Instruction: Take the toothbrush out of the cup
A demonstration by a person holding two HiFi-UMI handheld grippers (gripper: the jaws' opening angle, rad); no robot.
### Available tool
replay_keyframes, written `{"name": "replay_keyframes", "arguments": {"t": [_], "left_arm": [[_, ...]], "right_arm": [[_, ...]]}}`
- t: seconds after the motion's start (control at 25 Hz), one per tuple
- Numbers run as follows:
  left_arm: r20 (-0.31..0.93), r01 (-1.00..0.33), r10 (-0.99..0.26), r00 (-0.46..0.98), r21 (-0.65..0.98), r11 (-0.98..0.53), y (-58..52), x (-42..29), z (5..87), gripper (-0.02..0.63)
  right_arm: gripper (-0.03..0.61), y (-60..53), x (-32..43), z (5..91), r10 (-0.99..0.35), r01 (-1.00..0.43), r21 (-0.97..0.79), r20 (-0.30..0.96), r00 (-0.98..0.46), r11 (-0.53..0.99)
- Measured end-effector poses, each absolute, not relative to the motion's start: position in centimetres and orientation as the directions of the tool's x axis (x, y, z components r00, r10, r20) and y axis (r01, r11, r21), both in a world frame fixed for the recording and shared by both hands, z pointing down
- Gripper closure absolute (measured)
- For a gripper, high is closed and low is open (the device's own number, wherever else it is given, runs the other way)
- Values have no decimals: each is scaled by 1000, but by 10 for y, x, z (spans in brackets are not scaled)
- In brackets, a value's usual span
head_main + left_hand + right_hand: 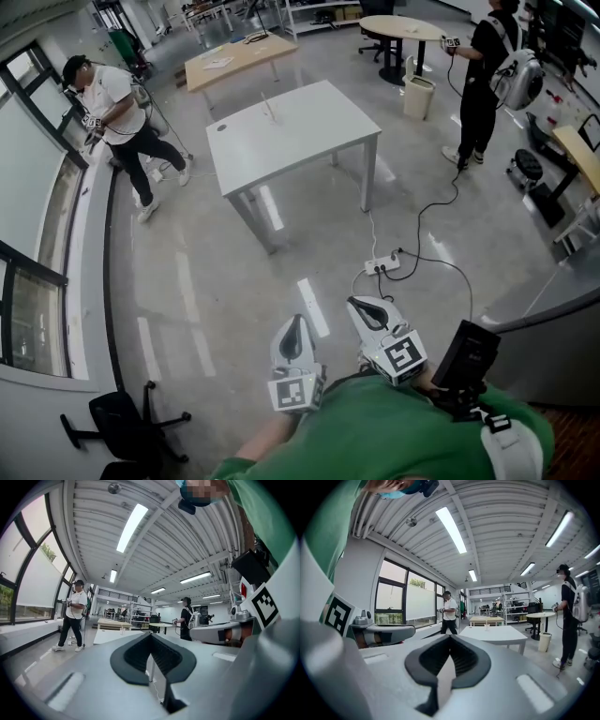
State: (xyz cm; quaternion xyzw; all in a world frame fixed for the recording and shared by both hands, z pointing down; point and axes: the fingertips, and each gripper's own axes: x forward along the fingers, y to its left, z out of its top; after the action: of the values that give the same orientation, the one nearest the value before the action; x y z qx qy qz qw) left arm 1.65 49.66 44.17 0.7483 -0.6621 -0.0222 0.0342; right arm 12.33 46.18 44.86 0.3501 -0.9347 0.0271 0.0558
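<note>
Well away from the table [314, 127], both grippers are held close to the person's green shirt [394, 436]. The left gripper [298, 326] has its jaws closed tip to tip, with nothing between them. The right gripper [364, 307] is likewise closed and empty. The cup [271, 116] stands on the table toward its far edge, with the toothbrush [266, 101] upright inside it, untouched by either gripper.

glossy floor [216, 300], matt white table [309, 131]
</note>
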Motion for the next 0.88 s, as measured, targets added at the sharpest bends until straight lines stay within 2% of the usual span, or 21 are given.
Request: {"name": "replay_keyframes", "arguments": {"t": [0.48, 0.88], "left_arm": [[16, -996, -997, 75, 46, -74, 410, 53, 437, 607], [38, -996, -997, 66, 55, -64, 368, 24, 447, 607]], "right_arm": [[575, 370, 154, 442, -615, -622, -70, 95, -783, 780], [575, 329, 129, 449, -619, -628, -75, 116, -777, 774]]}}
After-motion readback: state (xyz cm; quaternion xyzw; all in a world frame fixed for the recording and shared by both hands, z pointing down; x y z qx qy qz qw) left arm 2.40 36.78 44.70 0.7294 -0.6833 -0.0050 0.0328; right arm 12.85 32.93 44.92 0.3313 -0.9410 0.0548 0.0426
